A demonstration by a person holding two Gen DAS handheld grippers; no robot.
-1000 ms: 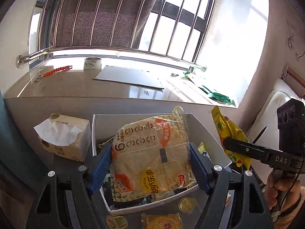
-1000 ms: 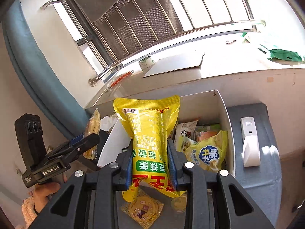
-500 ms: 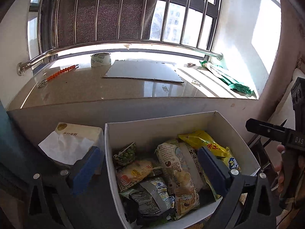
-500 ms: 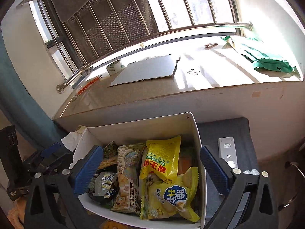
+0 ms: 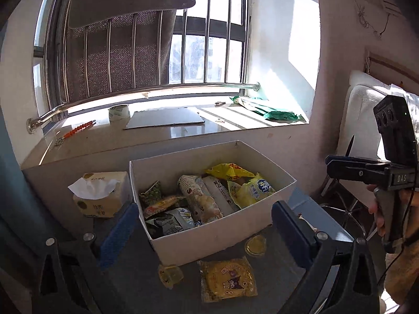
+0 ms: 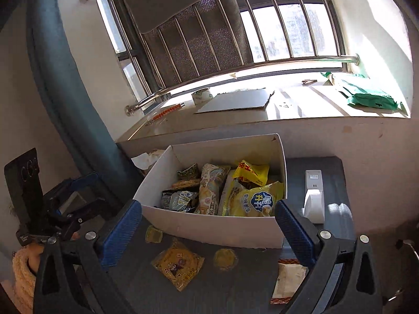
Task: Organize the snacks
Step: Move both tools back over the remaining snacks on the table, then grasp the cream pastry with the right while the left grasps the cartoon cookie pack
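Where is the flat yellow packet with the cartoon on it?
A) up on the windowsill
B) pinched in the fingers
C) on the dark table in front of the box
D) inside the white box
C: the yellow cartoon packet lies on the dark table just in front of the white box, outside it, with nothing gripping it.
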